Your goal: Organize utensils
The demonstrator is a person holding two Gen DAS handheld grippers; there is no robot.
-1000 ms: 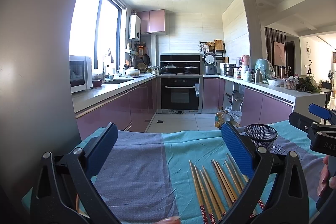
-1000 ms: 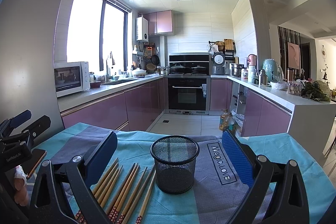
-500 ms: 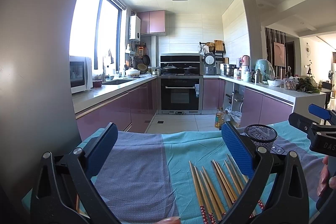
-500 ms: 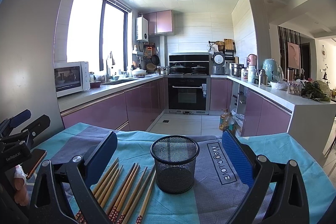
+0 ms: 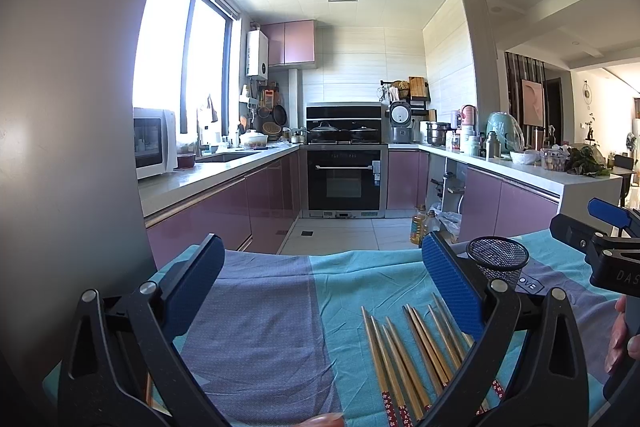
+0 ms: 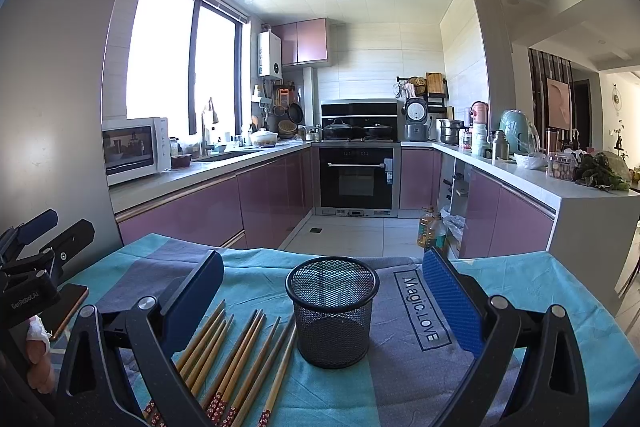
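Several wooden chopsticks with red patterned ends lie side by side on the teal and grey cloth, just left of an upright empty black mesh cup. In the left wrist view the chopsticks lie under my right finger and the cup stands further right. My left gripper is open and empty above the cloth, left of the chopsticks. My right gripper is open and empty, with the cup between its fingers further ahead. Each gripper shows at the edge of the other's view.
The cloth-covered table ends ahead at the kitchen floor. A grey fridge wall stands close on the left. A phone lies on the cloth's left side. Purple cabinets, counters and an oven are beyond.
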